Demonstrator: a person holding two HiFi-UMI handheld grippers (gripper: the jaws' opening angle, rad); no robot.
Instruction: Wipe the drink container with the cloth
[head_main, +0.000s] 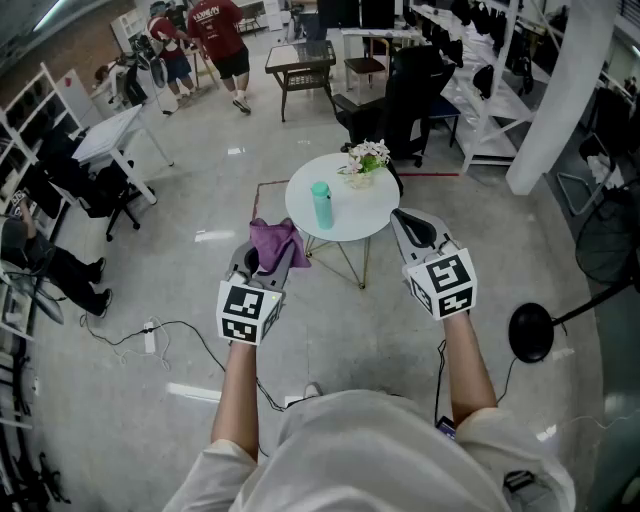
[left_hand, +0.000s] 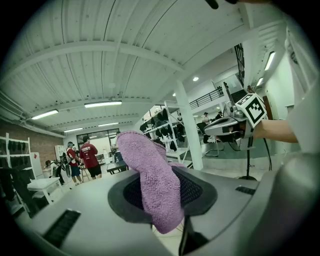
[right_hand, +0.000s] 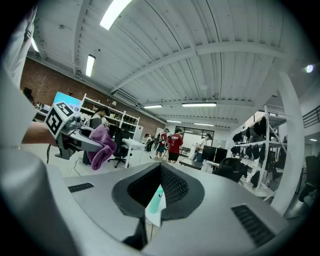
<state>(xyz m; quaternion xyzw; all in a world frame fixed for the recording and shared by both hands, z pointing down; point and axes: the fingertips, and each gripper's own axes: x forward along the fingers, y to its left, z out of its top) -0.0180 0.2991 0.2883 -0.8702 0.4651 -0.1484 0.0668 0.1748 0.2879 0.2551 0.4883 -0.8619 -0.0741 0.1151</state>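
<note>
Right now we hold both grippers raised in front of us, just short of a small round white table (head_main: 378, 218). Our left gripper (head_main: 268, 262) has its jaws pressed together on a purple cloth (head_main: 276, 242). The cloth is pinched between the pads and bunches up loosely past the tips.

Our right gripper (head_main: 416, 229) has its jaws closed against each other, with nothing between them. The drink container (head_main: 321, 205), a teal bottle with a lid, stands upright on the table. It is ahead of the left gripper's tips and a little to their right, and ahead and to the left of the right gripper. In the right gripper view we see it through the narrow slit under the closed jaws. Neither gripper touches the bottle, and the cloth is clear of it too. Some flowers (head_main: 365, 158) stand on the table beyond the bottle, further from both grippers.
</note>
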